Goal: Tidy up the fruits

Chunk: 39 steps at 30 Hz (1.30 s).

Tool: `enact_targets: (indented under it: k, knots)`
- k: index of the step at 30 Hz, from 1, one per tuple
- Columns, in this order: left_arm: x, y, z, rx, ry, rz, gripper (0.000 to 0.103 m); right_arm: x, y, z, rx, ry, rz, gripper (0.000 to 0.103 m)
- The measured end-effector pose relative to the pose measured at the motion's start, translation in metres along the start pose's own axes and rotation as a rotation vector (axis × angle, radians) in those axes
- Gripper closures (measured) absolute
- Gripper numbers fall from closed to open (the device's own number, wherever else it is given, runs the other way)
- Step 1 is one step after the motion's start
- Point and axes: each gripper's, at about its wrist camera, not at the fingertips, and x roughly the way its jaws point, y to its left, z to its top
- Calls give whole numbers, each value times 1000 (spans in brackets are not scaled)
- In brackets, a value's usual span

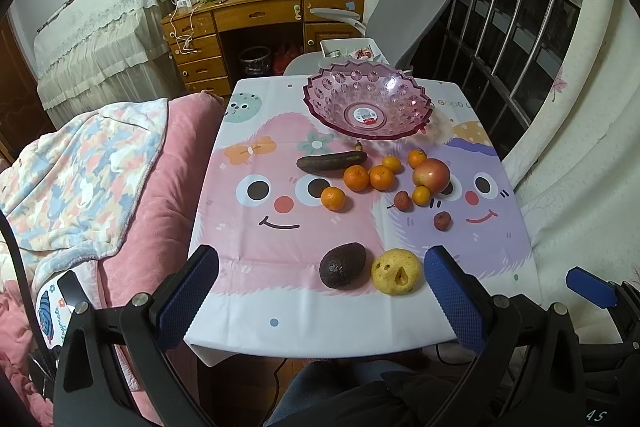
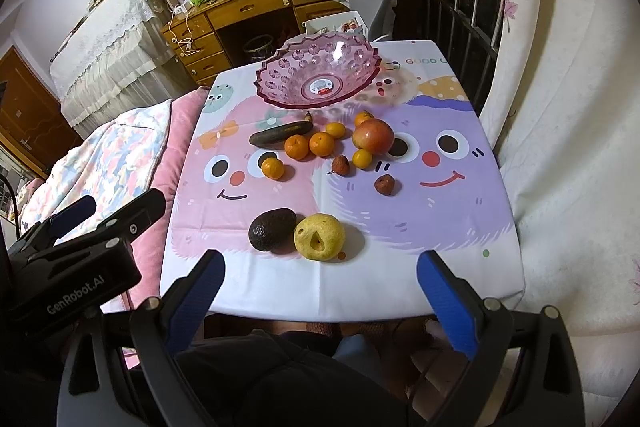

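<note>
An empty pink plastic bowl (image 1: pixel 368 103) (image 2: pixel 318 75) stands at the table's far end. Before it lie a dark banana (image 1: pixel 331 161) (image 2: pixel 280 134), several small oranges (image 1: pixel 356 177) (image 2: pixel 297 147), a red apple (image 1: pixel 431 174) (image 2: pixel 373 135) and two lychees (image 1: pixel 442 221) (image 2: pixel 385 184). Near the front edge lie a dark avocado (image 1: pixel 342 265) (image 2: pixel 272 229) and a yellow pear (image 1: pixel 397 271) (image 2: pixel 319 237). My left gripper (image 1: pixel 320 295) and right gripper (image 2: pixel 320 287) are both open and empty, held above the front edge.
The cartoon tablecloth (image 1: pixel 280 267) covers a small table. A pink bed with a blanket (image 1: pixel 100 167) lies left. A grey chair (image 1: pixel 404 11) and wooden desk (image 1: pixel 260 11) stand behind. A barred window (image 1: pixel 520 27) and white curtain are on the right.
</note>
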Motion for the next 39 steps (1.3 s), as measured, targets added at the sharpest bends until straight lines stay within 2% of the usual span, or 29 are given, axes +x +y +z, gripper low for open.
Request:
enact_targets:
  k: [4, 14, 23, 28, 36, 39]
  knots:
    - [2, 0, -1, 0, 3, -1, 1, 9, 0, -5, -4, 1, -3, 6]
    - [7, 14, -4, -1, 18, -11, 1, 0, 3, 3, 1, 9, -2, 6]
    - [8, 32, -5, 11, 68, -20, 1, 24, 21, -20, 15, 18, 19, 6]
    - [15, 39, -5, 36, 90, -37, 1, 18, 25, -13, 17, 14, 13, 6]
    - [39, 49, -1, 80, 132, -70, 1, 25, 38, -15, 8, -52, -48, 6]
    - [54, 52, -1, 87, 157, -94, 1, 29, 41, -17, -32, -75, -85, 6]
